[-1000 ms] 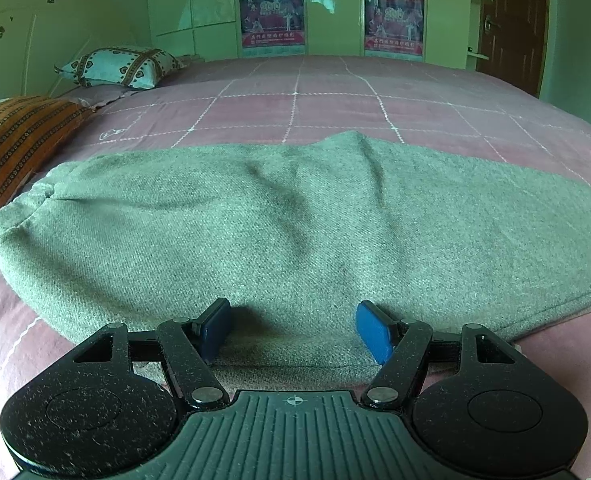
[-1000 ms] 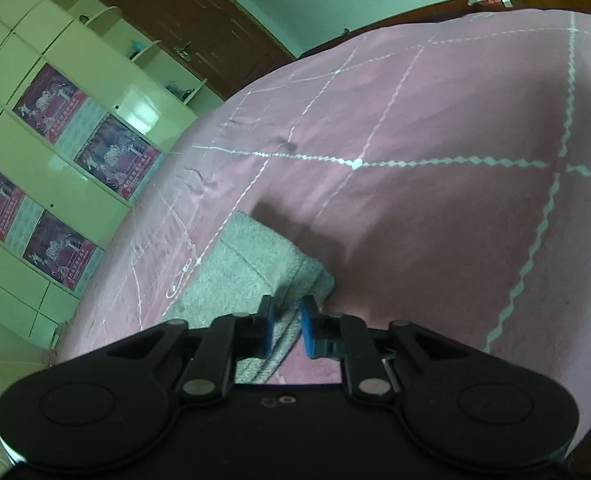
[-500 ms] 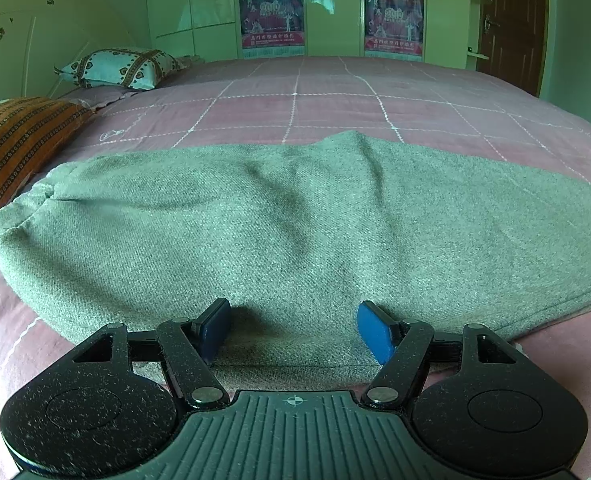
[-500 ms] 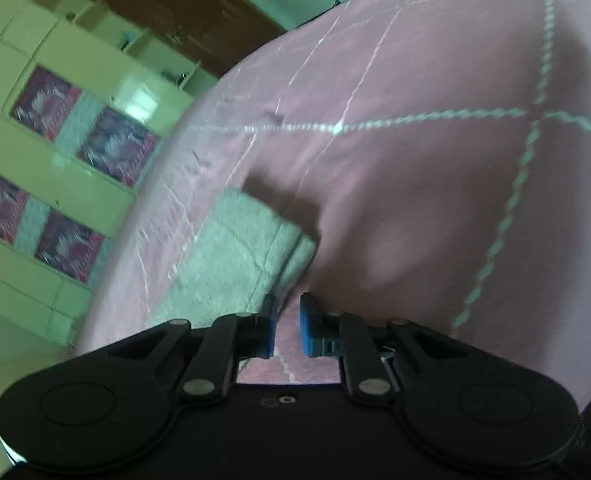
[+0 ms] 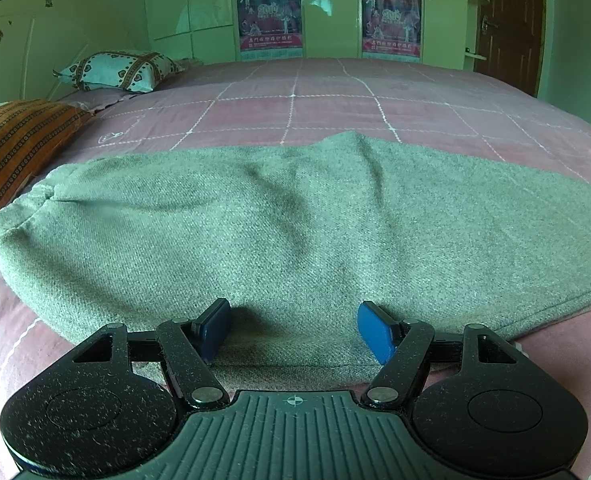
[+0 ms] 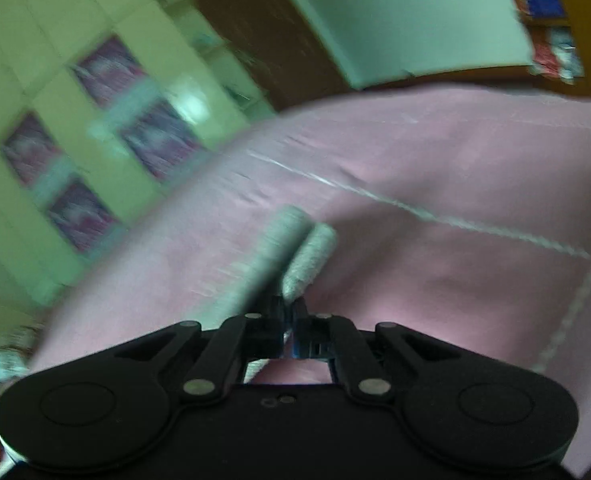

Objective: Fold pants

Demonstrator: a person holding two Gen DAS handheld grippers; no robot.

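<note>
Grey-green pants lie spread across the pink bed, waistband end to the left. My left gripper is open, its blue pads resting over the near edge of the pants. In the blurred right wrist view my right gripper is shut on the cuff end of the pants, which rises from the jaws as two narrow folds, lifted off the bed.
The pink checked bedspread stretches far behind the pants. An orange striped pillow and a patterned pillow lie at the left. Wardrobes with posters and a brown door stand beyond the bed.
My right gripper has lifted and swung with the cuff end, which now stands up as narrow folds; the view is blurred by motion. The left gripper has not moved.
</note>
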